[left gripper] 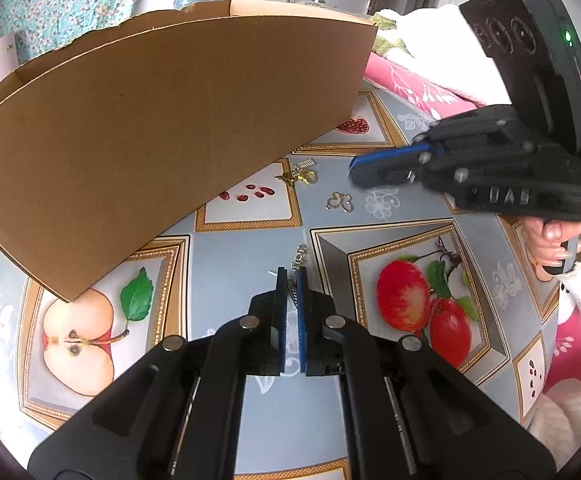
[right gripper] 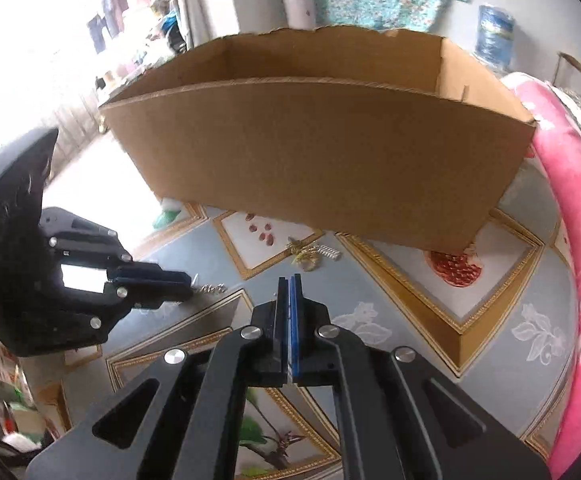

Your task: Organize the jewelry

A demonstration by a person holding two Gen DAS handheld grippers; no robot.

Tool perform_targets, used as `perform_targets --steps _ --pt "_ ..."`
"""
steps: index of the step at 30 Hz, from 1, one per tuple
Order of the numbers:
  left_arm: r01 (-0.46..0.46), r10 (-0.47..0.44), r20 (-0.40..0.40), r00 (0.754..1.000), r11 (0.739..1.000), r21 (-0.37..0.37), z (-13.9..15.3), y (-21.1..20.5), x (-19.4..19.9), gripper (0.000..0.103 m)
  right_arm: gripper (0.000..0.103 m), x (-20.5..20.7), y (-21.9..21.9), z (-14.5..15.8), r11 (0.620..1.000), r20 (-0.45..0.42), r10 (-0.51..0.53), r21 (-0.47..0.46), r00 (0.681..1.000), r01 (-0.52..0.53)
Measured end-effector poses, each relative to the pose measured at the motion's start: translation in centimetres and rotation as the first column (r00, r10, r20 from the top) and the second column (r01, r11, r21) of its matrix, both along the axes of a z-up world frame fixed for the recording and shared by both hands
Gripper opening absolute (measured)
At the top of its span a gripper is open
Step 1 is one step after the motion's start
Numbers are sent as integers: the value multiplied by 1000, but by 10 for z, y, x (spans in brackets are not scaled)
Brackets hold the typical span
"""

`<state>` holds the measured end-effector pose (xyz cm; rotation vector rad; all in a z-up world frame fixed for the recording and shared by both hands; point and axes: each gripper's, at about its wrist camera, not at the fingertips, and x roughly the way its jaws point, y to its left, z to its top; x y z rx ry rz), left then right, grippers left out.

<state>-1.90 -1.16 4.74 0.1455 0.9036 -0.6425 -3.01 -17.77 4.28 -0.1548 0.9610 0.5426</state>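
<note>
1. Left gripper [left gripper: 291, 280]: jaws pinched tight on a silver chain [left gripper: 299, 261], its links poking out past the tips, over the fruit-print surface [left gripper: 242, 264].
2. Right gripper [right gripper: 289, 284]: jaws nearly together; whether they grip anything I cannot tell.
3. Only the left view catches a gold butterfly charm [left gripper: 340, 202] lying loose, and a hand [left gripper: 562, 240] on the right grip.
4. Both views show a gold cluster [right gripper: 306, 254] beside the box [right gripper: 322, 152].
5. Only the right view looks into the box.

right gripper [right gripper: 289, 280]: jaws nearly together, nothing visible between | left gripper [right gripper: 186, 285]: pinching silver chain [right gripper: 210, 289] | gold jewelry pile [right gripper: 308, 254] just before brown cardboard box [right gripper: 322, 152] | fruit-print tablecloth [right gripper: 390, 300]
</note>
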Motion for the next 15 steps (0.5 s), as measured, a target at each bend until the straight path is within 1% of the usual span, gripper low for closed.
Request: perform_targets --steps 1,2,3,4,5,6,7,8,10,11,14,15 --pt "-4 4 -2 1000 1000 -4 0 1 0 4 24 1 2 -3 1000 -1 7 -15 1000 -7" --pt "-4 4 -3 1000 1000 -8 0 1 0 4 48 1 5 -5 999 7 7 -33 1000 -7" --pt "-4 4 -3 1000 1000 -9 -1 1 0 4 54 0 7 -6 999 30 11 -38 999 -10" --pt "-3 3 -1 1000 1000 -8 -1 1 -1 4 54 0 8 -8 999 39 24 -34 999 -22" --pt "-1 1 1 1000 1000 -6 0 0 -1 4 44 0 11 -13 999 29 40 -38 999 -39" --pt "1 -1 0 1000 1000 -6 0 0 -1 4 21 2 11 -18 998 12 38 -57 999 -37" --pt "4 -4 -1 1000 1000 -8 0 0 -1 4 15 1 11 -21 998 41 18 -60 999 -16" --pt "4 -4 -1 1000 1000 -8 0 0 -1 4 12 2 9 -21 999 41 14 -50 999 -12" --pt "3 -3 -1 1000 1000 -12 -1 0 -1 4 11 6 7 -23 1000 15 -10 -22 1000 10" --pt "1 -1 -1 1000 1000 -14 -1 0 -2 4 4 5 7 -22 1000 19 -11 -29 1000 11" --pt "-4 4 -2 1000 1000 -22 -1 0 0 4 3 0 8 -23 999 35 -29 -37 999 30" --pt "-6 6 -4 1000 1000 -25 -1 2 -1 4 3 0 7 -23 999 28 -43 -19 999 43"
